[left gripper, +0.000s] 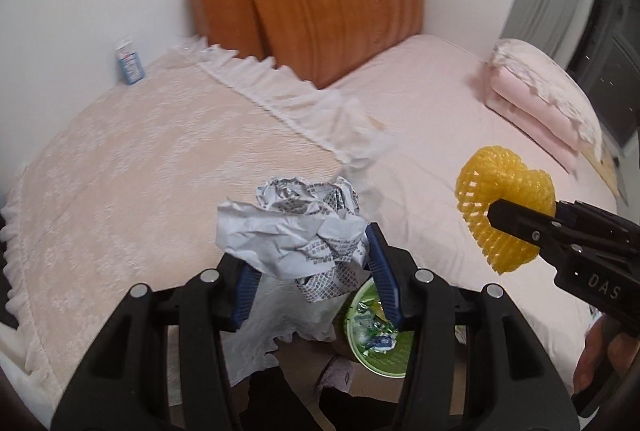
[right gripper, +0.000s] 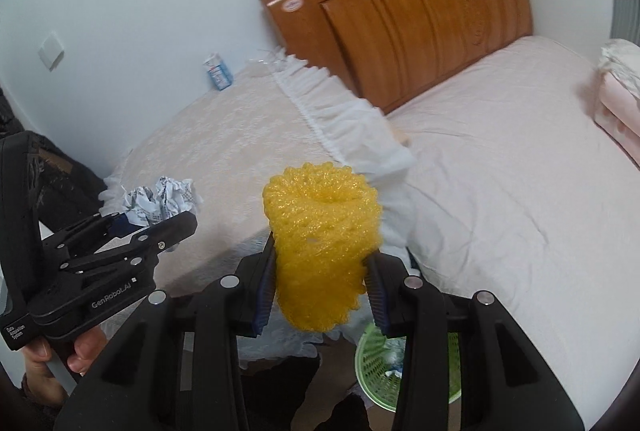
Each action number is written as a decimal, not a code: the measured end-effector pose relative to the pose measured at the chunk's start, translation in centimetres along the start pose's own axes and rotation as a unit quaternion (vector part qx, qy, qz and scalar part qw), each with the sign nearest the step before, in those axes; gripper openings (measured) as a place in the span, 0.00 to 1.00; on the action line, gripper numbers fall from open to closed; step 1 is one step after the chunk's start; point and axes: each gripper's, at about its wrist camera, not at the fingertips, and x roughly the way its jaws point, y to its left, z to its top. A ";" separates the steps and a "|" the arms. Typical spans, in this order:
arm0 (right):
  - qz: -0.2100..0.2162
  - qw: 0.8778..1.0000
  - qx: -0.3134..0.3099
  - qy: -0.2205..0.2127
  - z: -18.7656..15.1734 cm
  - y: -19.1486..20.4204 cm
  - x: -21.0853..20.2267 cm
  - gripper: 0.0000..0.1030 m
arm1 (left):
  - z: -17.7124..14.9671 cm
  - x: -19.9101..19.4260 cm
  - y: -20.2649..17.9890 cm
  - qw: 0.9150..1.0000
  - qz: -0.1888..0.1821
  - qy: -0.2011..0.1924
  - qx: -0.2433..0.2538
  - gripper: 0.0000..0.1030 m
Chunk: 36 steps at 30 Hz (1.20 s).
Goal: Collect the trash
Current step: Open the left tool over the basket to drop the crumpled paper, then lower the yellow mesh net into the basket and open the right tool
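Left claw (left gripper: 316, 271) clenched on a crumpled ball of printed white paper (left gripper: 296, 227), held above the bed's edge. Right claw (right gripper: 320, 295) clenched on a yellow foam mesh sleeve (right gripper: 320, 243), upright between its blue pads (right gripper: 378, 295). Round green plastic mesh waste basket (left gripper: 384, 363) sits on the floor beside the pink-sheeted bed (left gripper: 420, 119), below both claws, wrappers inside.

Your way down to the green basket (right gripper: 370, 351) on the floor is narrow: the bed's (left gripper: 420, 119) frilled edge (right gripper: 360, 127) overhangs it. The bed's middle lies bare; folded bedding (left gripper: 536, 99) occupies its far edge.
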 end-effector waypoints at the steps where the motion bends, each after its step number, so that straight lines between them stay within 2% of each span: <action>1: -0.010 1.000 0.010 -0.002 -0.4 -1.0 -0.6 0.39 | 0.0 0.4 -1.4 1.000 -0.016 0.004 0.016 0.47; 4: -0.052 0.998 0.043 -0.007 -2.3 -4.3 -2.6 0.39 | -0.5 1.4 -5.5 0.997 -0.047 0.016 0.064 0.47; 9: -0.088 0.992 0.086 -0.018 -4.6 -7.8 -4.9 0.39 | -1.5 2.9 -10.4 0.987 -0.093 0.048 0.123 0.47; 13: -0.106 0.987 0.115 -0.021 -6.4 -9.9 -5.9 0.39 | -2.7 4.6 -13.5 0.971 -0.135 0.089 0.175 0.48; 17: -0.117 0.984 0.134 -0.016 -7.8 -12.3 -6.7 0.39 | -3.9 6.7 -15.6 0.954 -0.173 0.142 0.199 0.49; 20: -0.123 0.982 0.143 -0.010 -8.3 -13.2 -6.7 0.39 | -4.7 8.1 -16.7 0.946 -0.174 0.168 0.214 0.49; 24: -0.127 0.981 0.149 -0.001 -8.9 -13.9 -6.6 0.39 | -5.4 8.7 -17.1 0.943 -0.171 0.180 0.222 0.53; 27: -0.128 0.980 0.153 0.001 -9.2 -14.0 -6.3 0.39 | -5.4 8.7 -16.9 0.943 -0.171 0.182 0.221 0.66; 29: -0.129 0.980 0.154 0.001 -9.3 -14.0 -6.2 0.39 | -5.3 8.6 -16.9 0.944 -0.169 0.178 0.220 0.82; 31: -0.129 0.980 0.154 0.003 -9.4 -14.0 -6.0 0.39 | -5.1 8.3 -16.8 0.946 -0.165 0.172 0.218 0.89; 36: -0.134 0.979 0.156 0.008 -9.4 -13.8 -5.8 0.39 | -4.6 7.2 -16.1 0.949 -0.167 0.154 0.219 0.92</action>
